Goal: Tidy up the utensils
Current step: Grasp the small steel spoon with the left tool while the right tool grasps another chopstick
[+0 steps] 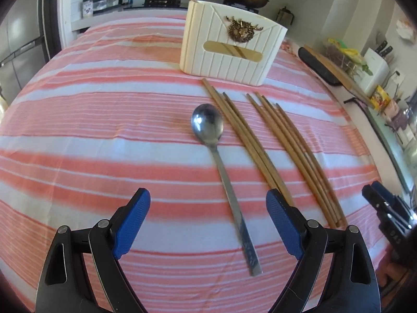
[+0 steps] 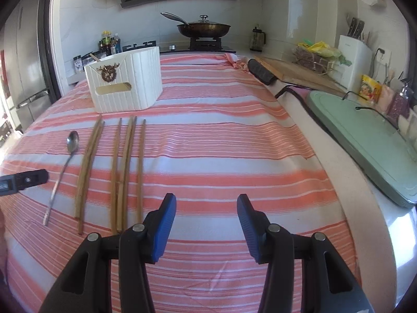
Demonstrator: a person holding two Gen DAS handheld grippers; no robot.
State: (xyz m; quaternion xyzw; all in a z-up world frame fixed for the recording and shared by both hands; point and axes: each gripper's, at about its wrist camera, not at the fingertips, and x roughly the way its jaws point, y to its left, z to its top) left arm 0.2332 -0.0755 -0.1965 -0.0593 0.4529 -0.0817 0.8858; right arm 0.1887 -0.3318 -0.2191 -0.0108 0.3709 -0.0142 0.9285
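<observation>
A metal spoon lies on the striped cloth, bowl away from me, its handle between the fingers of my open, empty left gripper. Several wooden chopsticks lie to its right in two bundles. A white utensil holder with a gold stag emblem stands behind them; one chopstick stands in it. In the right wrist view the spoon, chopsticks and holder sit to the left. My right gripper is open and empty above bare cloth, right of the chopsticks.
The cloth-covered counter ends at a pale edge on the right beside a green board. A wooden cutting board, knife block and packets stand beyond. A lidded wok sits on the stove behind.
</observation>
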